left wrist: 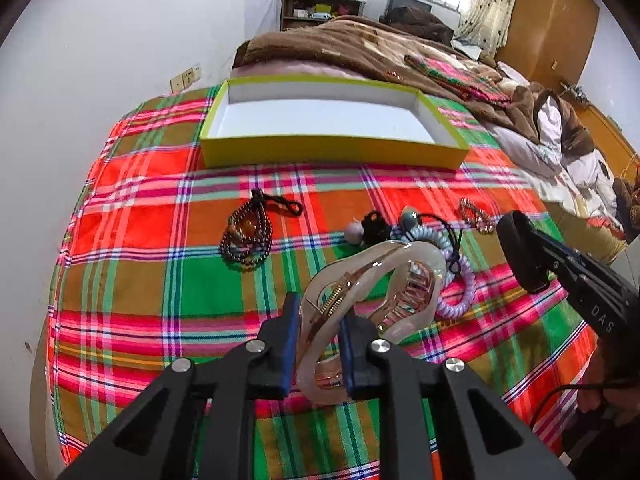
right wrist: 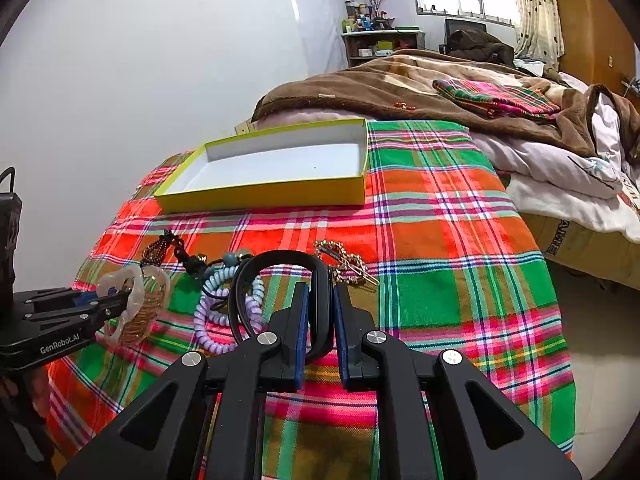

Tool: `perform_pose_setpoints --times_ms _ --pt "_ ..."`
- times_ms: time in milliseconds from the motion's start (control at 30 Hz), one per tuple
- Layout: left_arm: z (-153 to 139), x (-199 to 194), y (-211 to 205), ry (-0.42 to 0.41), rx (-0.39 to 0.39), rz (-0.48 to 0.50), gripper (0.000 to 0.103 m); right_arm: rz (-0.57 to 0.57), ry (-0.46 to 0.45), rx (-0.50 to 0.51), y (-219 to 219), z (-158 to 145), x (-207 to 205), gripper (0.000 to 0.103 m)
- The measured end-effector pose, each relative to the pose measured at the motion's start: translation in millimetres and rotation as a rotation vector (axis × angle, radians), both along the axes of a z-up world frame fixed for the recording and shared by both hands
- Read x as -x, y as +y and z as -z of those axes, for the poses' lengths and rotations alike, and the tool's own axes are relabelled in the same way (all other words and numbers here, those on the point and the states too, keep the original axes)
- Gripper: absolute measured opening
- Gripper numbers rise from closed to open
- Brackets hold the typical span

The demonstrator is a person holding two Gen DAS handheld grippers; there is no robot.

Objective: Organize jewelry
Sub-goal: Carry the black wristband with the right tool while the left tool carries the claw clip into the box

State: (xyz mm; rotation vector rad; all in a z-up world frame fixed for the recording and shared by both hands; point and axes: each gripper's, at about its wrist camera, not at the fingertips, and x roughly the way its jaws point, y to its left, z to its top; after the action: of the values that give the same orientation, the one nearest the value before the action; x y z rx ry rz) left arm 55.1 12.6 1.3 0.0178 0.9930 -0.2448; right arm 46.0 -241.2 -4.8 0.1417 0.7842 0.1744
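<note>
Hair claw clip (left wrist: 360,300) pinched by left gripper (left wrist: 319,344) above plaid cloth (left wrist: 160,280) | rigid, smooth, brittle; hold its thick rim | right gripper (right wrist: 320,320) clamps black headband (right wrist: 280,276) | empty yellow box (left wrist: 332,150) beyond.

bright plaid cotton bedcover (left wrist: 160,280), rumpled brown fleece blanket (right wrist: 360,84), folded plaid cloth (right wrist: 496,98), cluttered wooden shelf (left wrist: 320,10), spotted curtain (right wrist: 534,12)
</note>
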Motion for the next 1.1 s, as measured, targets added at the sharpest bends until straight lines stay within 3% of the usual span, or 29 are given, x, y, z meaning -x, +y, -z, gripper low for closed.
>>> perform_pose_setpoints --times_ms 500,800,1100 --pt "-32 -27 10 -0.045 0.019 -0.029 0.019 -0.003 -0.036 0.004 6 -29 -23 0.012" --pt "-49 -77 14 -0.071 0.035 -0.043 0.019 0.001 -0.052 0.024 10 -50 -76 0.012" --pt "-45 -140 14 -0.063 0.042 -0.053 0.019 0.023 -0.007 0.058 15 -41 -140 0.012"
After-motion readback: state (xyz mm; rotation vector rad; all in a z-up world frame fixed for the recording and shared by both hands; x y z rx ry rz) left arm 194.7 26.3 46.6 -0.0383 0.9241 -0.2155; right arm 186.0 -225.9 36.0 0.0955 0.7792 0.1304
